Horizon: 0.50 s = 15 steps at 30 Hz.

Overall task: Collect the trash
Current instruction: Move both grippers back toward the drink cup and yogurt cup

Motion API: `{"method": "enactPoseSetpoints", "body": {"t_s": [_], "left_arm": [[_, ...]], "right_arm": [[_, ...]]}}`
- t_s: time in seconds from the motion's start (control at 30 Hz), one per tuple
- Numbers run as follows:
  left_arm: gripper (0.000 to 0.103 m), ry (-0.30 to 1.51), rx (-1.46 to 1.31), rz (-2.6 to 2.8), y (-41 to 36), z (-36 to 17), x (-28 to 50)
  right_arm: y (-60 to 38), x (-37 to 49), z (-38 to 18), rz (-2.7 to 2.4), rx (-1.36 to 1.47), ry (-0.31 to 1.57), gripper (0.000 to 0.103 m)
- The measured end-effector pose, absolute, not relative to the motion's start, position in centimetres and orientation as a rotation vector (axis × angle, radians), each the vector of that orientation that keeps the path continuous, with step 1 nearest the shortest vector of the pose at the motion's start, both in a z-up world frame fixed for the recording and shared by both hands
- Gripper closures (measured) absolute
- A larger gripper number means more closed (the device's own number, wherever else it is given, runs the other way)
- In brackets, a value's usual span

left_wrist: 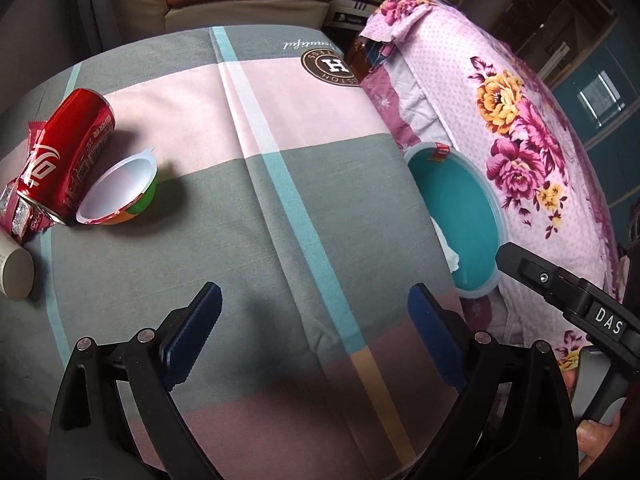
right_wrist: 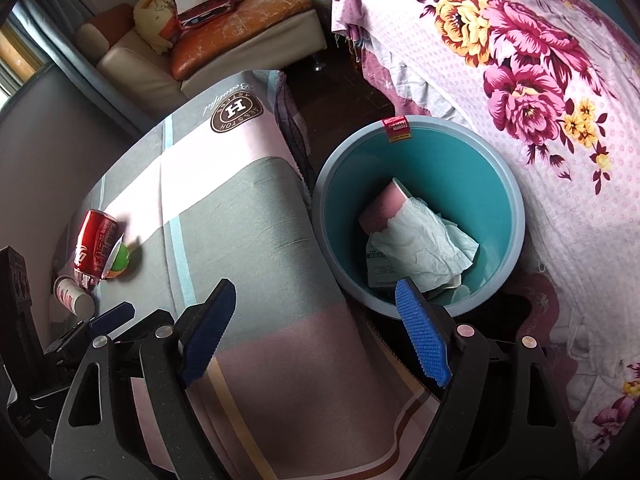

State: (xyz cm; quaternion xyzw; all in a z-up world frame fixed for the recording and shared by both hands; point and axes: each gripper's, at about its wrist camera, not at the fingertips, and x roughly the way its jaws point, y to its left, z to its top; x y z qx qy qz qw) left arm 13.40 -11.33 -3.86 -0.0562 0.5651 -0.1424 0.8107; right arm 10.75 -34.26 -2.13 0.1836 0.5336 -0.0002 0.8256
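Two wrist views over a cloth-covered table [left_wrist: 280,208], with the teal bin [right_wrist: 516,216] as landmark. Nearest, the left gripper [left_wrist: 314,304] hangs over bare cloth on the table side of the bin, its jaws spread wide with nothing between them; the right gripper [right_wrist: 316,300] stands at the bin's near rim, jaws likewise wide and empty, one blue pad over the cloth and the other over the rim. The bin sits on the floor between the table edge and a flowered bedspread [right_wrist: 540,80]; it holds one pink paper cup [right_wrist: 382,206] lying on its side, one crumpled sheet of pale paper [right_wrist: 424,248] draped over the cup's lower part, and one printed slip [right_wrist: 380,270] partly under that sheet; what lies beneath these is hidden; a red label [right_wrist: 398,127] is stuck on the far rim. On the table, well apart from the bin at the far left edge, four pieces of trash remain: one red drink can [left_wrist: 68,156] on its side; one empty white-lined cup with a green and orange outside [left_wrist: 120,190] touching the can; one red foil wrapper [left_wrist: 20,208] largely hidden under the can; one pale cylinder [left_wrist: 14,270] cut off by the left view's edge, its label unreadable. Beyond the table stands a sofa [right_wrist: 224,36] bearing cushions.
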Motion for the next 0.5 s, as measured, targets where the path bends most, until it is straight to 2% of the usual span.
{"method": "enactPoseSetpoints", "body": {"t_s": [0.5], "left_arm": [[0.008,1.142,-0.302,-0.140,1.0,-2.2,12.6]], "right_arm": [[-23.9,11.9,0.1,0.121,0.233,1.160,0.024]]}}
